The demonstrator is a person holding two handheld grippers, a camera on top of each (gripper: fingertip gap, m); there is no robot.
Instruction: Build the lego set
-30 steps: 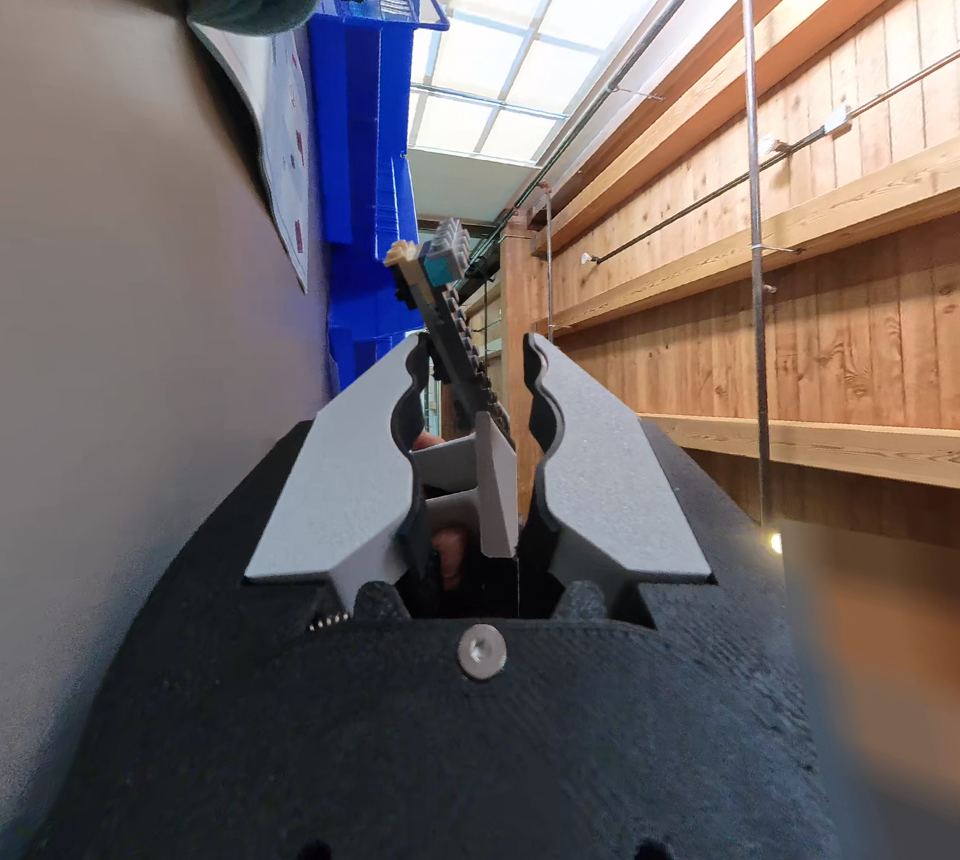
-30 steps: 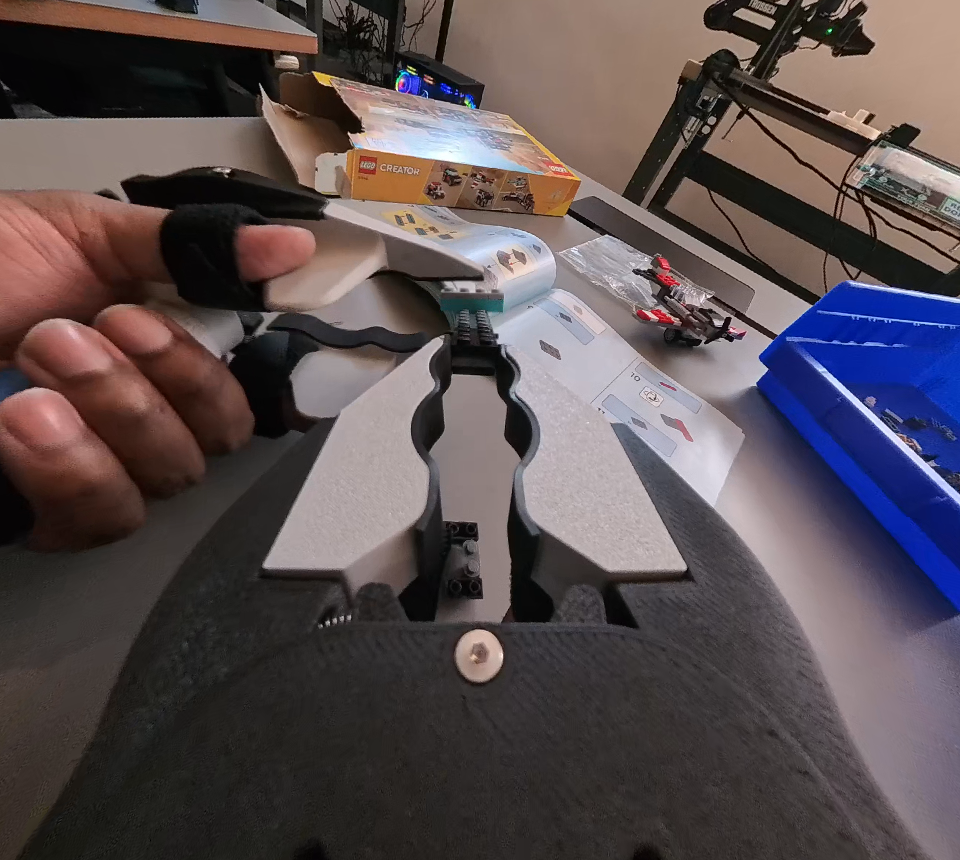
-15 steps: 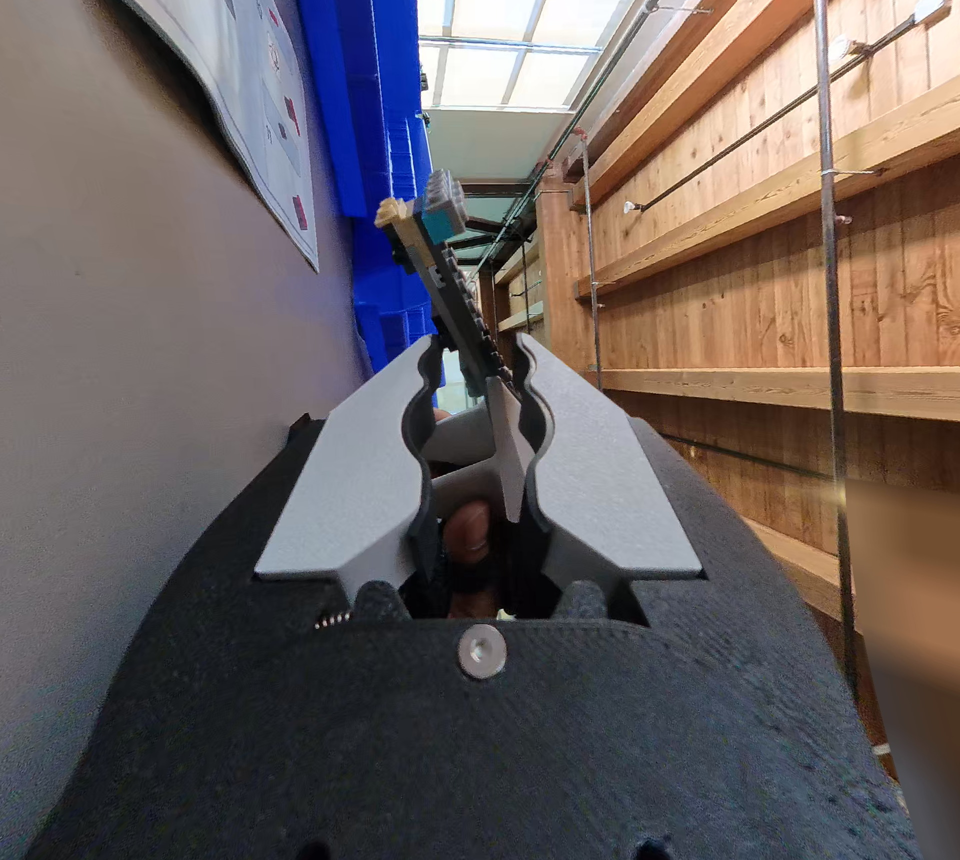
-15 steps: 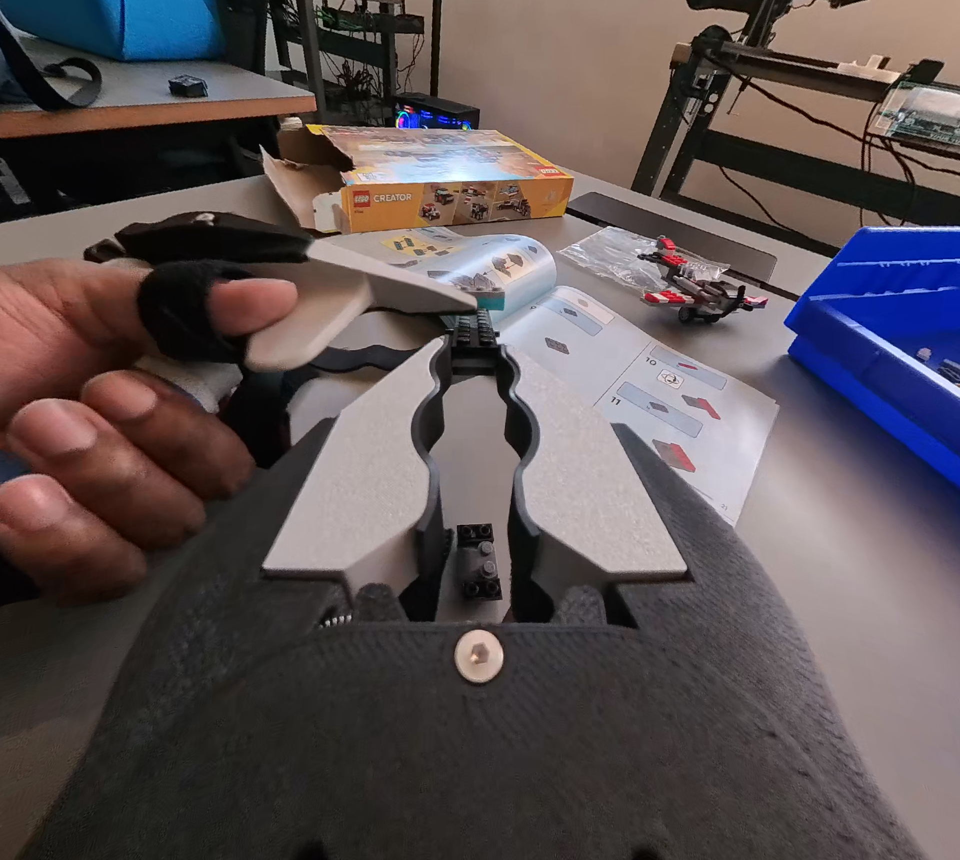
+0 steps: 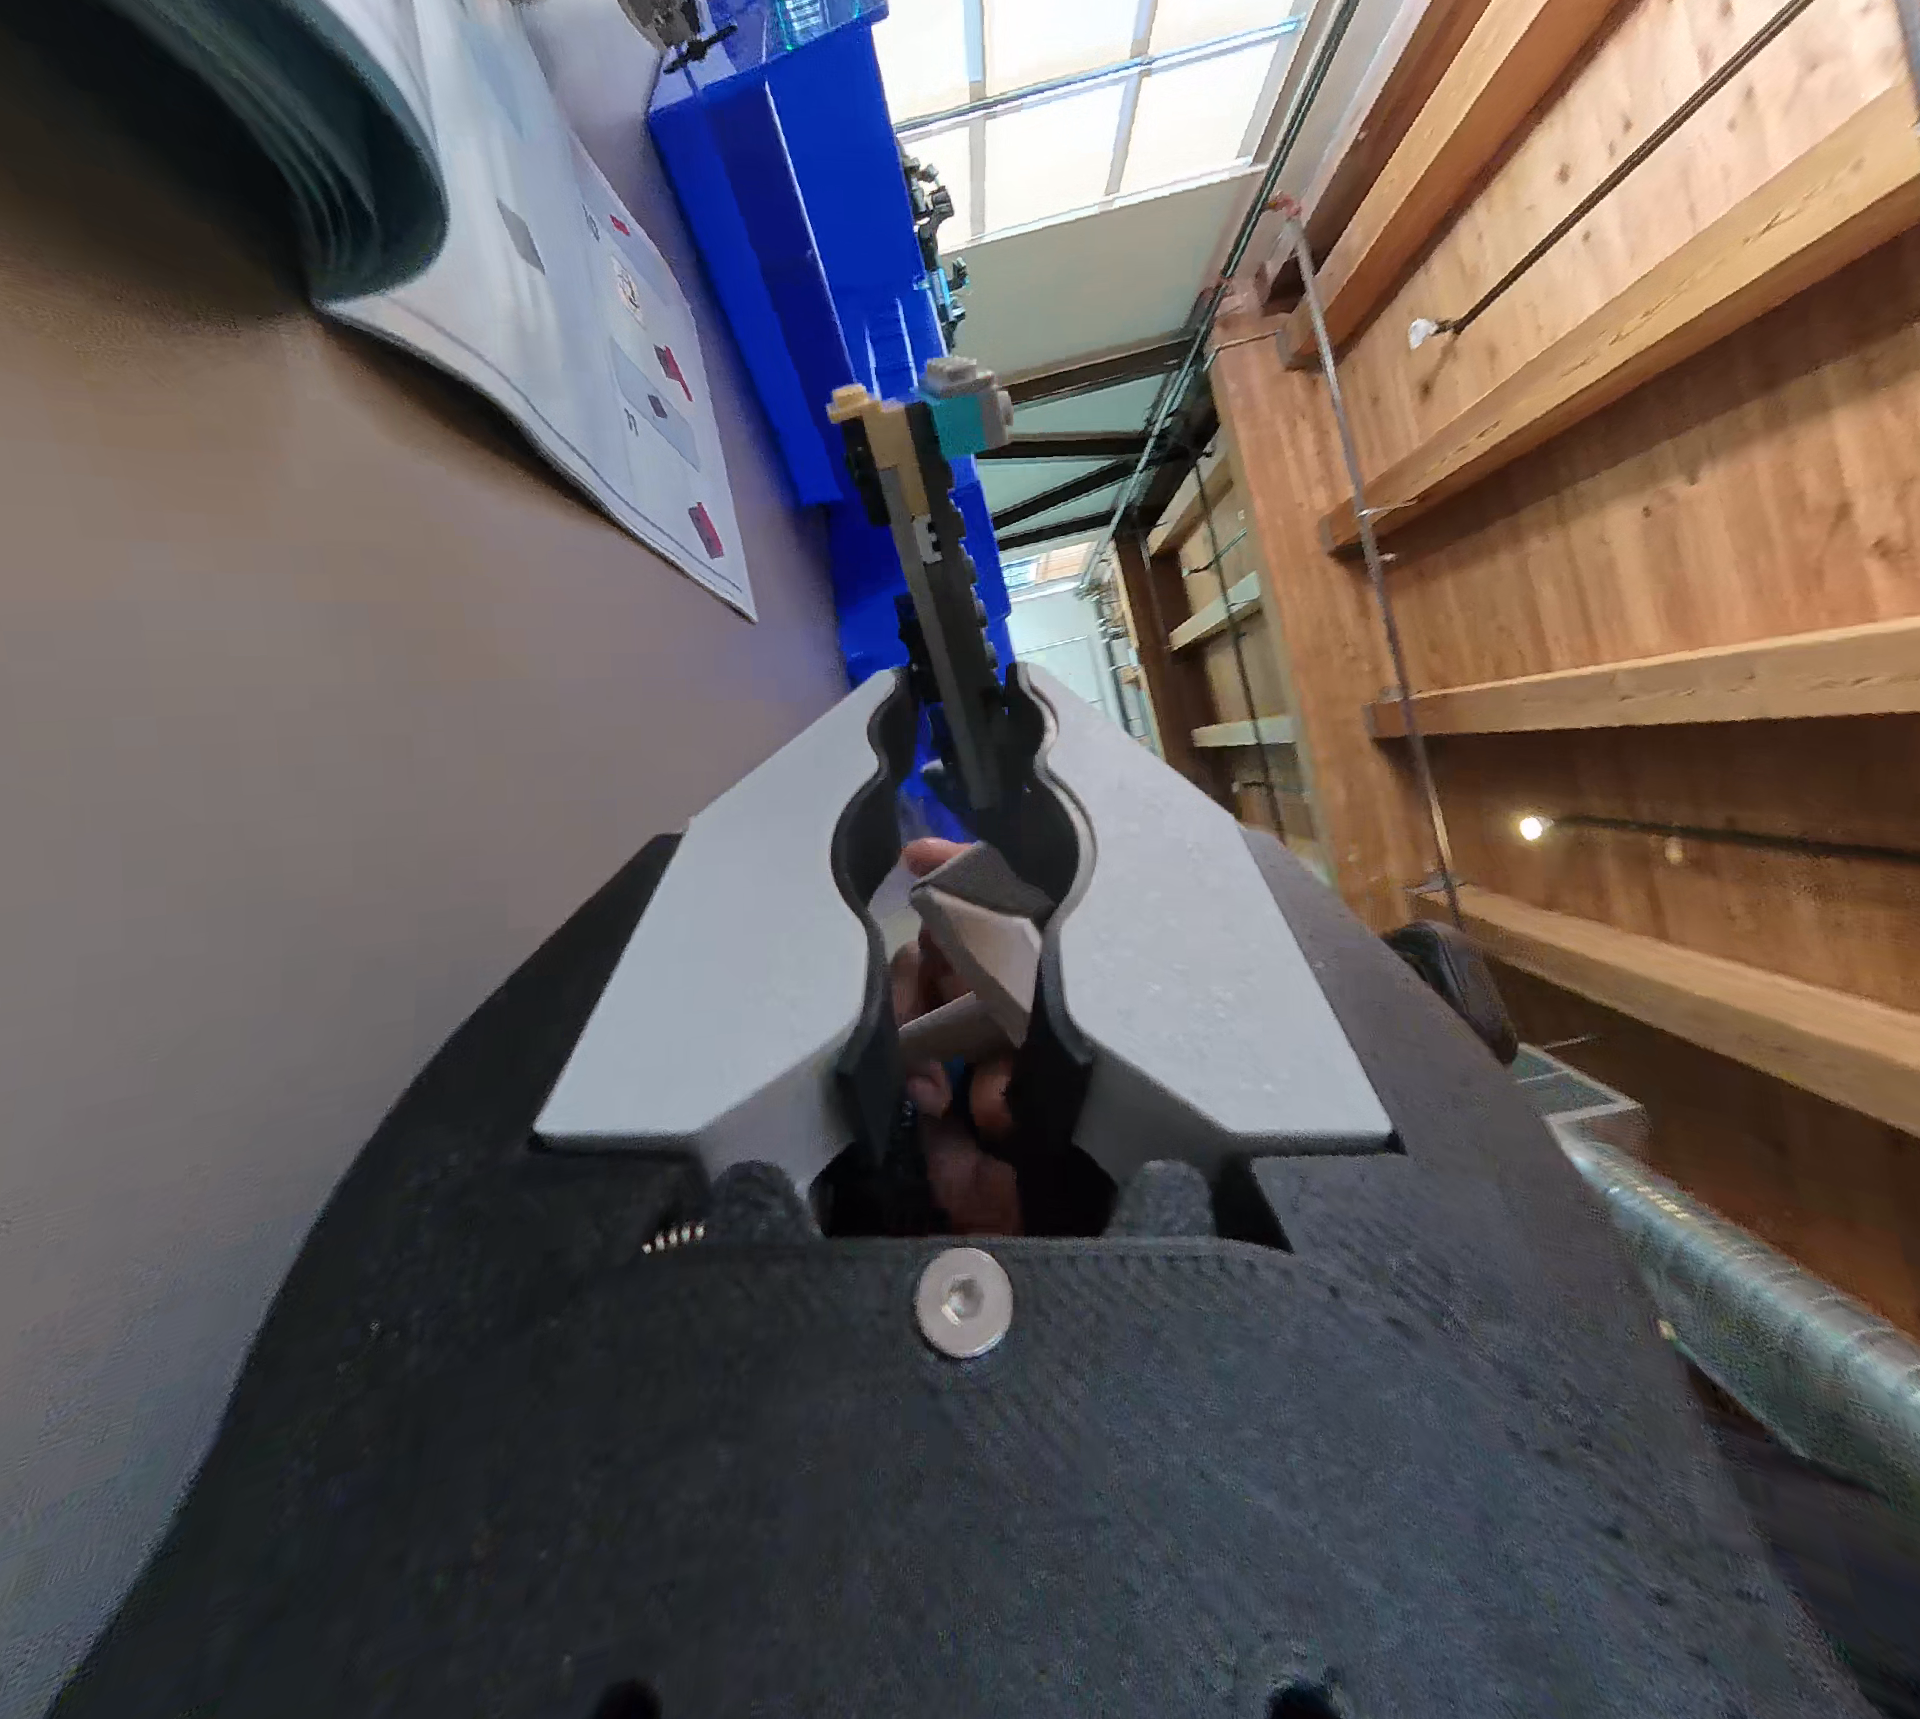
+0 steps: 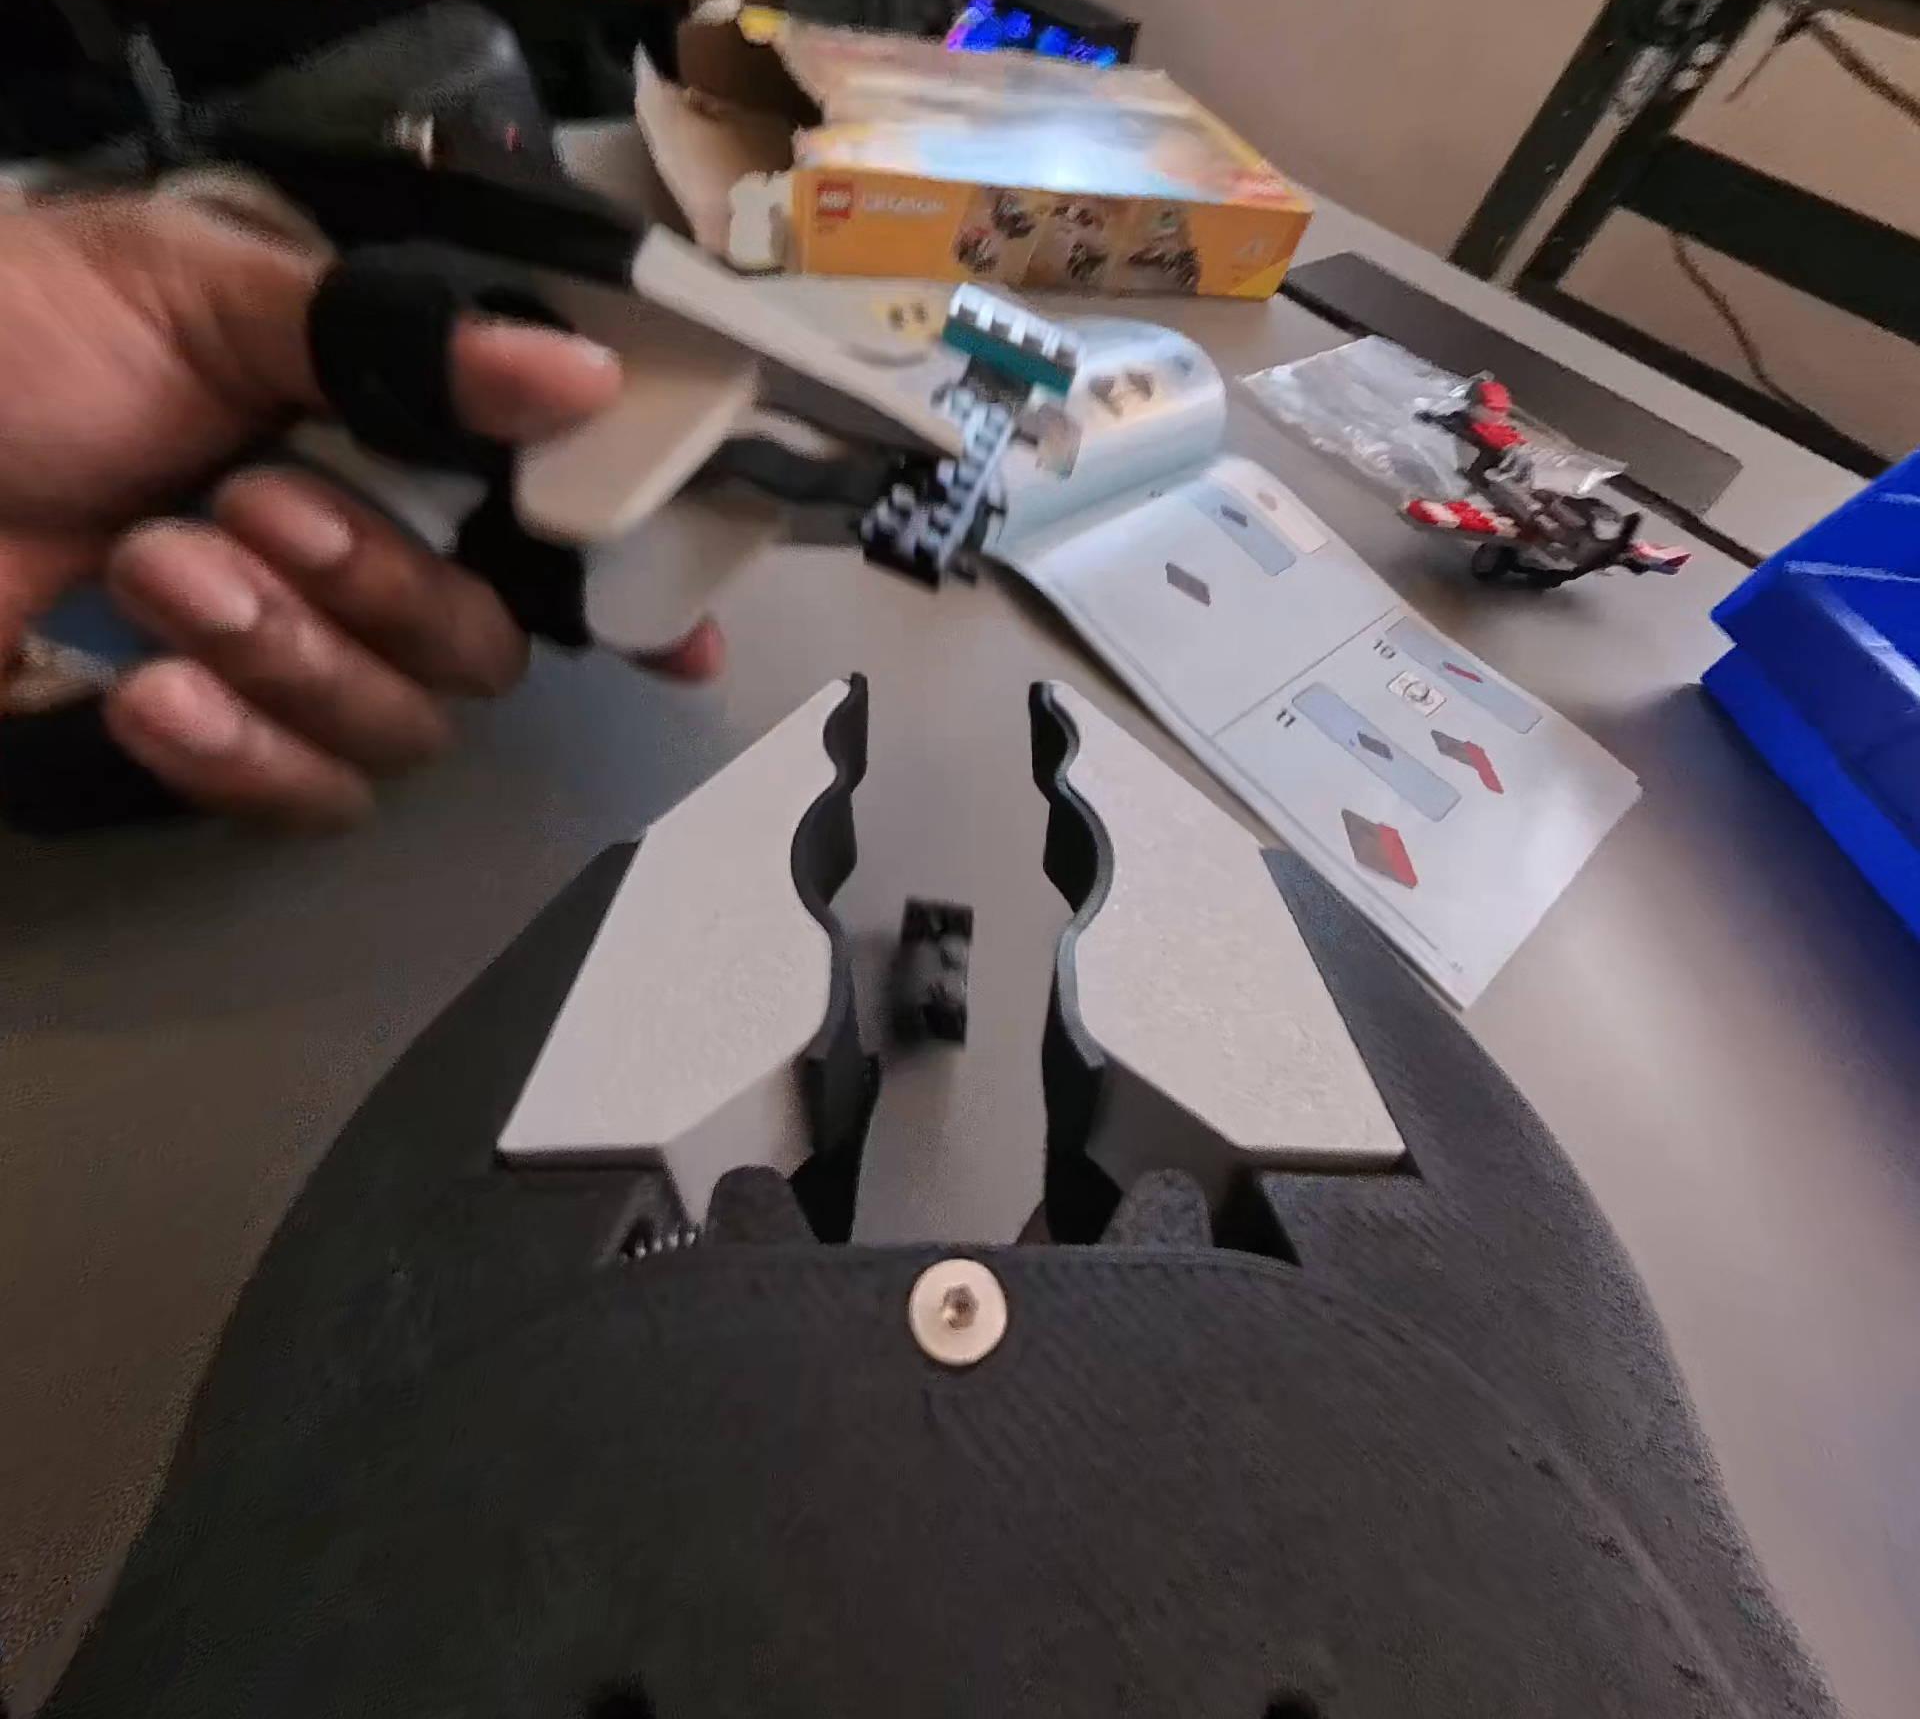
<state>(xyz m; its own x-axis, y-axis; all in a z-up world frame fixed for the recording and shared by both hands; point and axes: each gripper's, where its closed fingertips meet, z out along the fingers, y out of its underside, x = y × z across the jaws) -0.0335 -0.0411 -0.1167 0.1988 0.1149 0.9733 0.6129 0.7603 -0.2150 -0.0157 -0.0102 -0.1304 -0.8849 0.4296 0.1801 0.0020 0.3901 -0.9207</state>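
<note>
My left gripper is shut on a long dark grey lego assembly with a teal brick and a tan plate at its far end. In the right wrist view a hand holds this left gripper at the upper left, with the assembly in it above the table. My right gripper is open and empty, set back from the assembly. A small black lego piece lies on the table between its fingers.
An open instruction booklet lies ahead, with a yellow lego box behind it. A small red and black lego model sits on a clear bag at the right. A blue bin stands at the right edge and also shows in the left wrist view.
My right gripper has let go of the assembly's black end, opened and drawn back. My left gripper has closed on the assembly and lifted it away.
</note>
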